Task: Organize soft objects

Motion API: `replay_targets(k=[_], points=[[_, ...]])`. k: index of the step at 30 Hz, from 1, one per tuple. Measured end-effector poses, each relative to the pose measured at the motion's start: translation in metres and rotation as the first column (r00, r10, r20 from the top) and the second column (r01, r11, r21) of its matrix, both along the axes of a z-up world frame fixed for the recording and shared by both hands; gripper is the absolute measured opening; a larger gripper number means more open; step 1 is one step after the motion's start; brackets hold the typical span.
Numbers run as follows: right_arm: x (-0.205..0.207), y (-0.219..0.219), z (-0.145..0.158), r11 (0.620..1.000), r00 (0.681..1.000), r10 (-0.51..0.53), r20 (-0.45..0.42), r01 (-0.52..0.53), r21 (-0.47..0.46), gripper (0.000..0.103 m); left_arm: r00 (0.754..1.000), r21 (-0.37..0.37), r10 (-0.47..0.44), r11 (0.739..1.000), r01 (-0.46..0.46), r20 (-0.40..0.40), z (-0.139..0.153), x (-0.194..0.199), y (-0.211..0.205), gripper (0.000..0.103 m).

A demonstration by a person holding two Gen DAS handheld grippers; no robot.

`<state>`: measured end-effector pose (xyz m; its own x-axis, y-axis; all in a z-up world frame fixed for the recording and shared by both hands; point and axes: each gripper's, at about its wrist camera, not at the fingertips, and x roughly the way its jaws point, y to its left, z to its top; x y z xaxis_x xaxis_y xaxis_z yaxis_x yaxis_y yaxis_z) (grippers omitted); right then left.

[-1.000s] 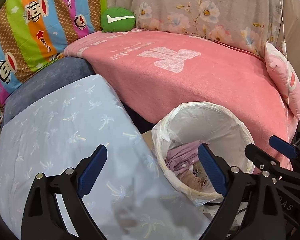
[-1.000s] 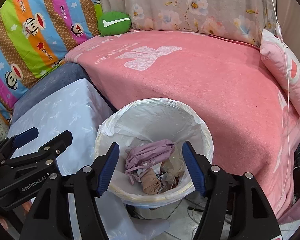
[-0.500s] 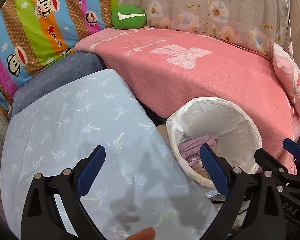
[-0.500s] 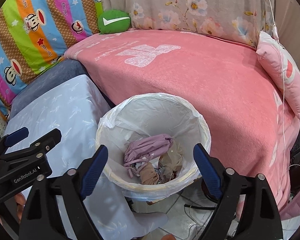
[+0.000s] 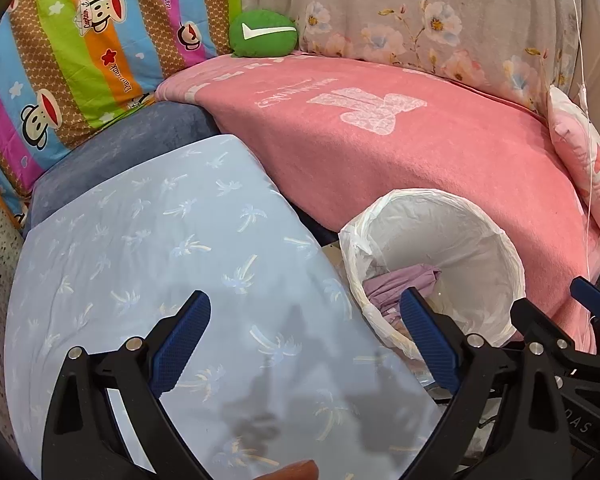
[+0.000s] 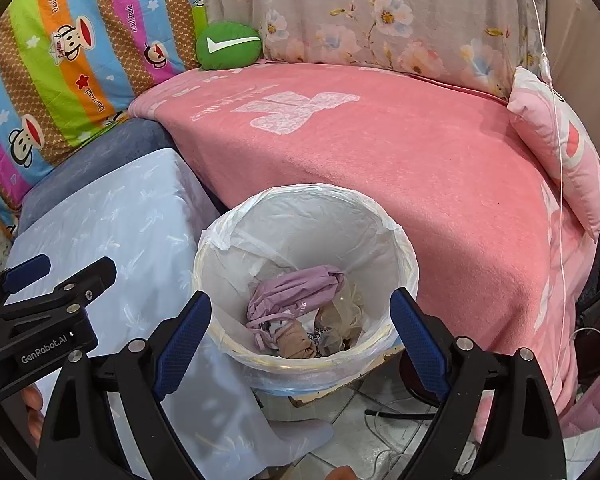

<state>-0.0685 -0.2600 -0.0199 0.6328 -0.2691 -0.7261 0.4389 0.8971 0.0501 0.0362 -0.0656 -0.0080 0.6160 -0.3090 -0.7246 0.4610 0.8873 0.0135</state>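
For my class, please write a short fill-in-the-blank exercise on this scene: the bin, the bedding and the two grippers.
1. The lilac garment lies inside the white-lined ____.
2. The small green cushion bears a ____ tick mark.
3. The blanket spread behind the bin is ____ in colour.
4. The right gripper, its jaws having just been opening, holds ____.

Missing words: bin; white; pink; nothing
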Motion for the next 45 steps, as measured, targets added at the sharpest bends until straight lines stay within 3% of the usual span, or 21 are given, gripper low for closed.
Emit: replay_targets(k=[6,8,45], points=[[-0.0019,-0.0005,0.0002,1.0,1.0,-0.008,0.006,0.008,0.004,0.088,1.0,0.01,0.0,1.0,0.0,-0.006,-0.0014,-0.0013,-0.0005,0.092],[-0.0018,-0.0012,0.0,1.0,1.0,-0.007,0.007,0.007,0.007,0.097,1.0,0.01,0.001,1.0,-0.001,-0.008,-0.0012,-0.0011,-0.0009,0.092],[-0.005,0.0018,-0.0025,1.0,1.0,-0.003,0.002,0.003,-0.003,0.097,0.999,0.028,0.023,0.999,-0.022,-0.026,-0.0077,-0.0057,-0.0002,0.096]])
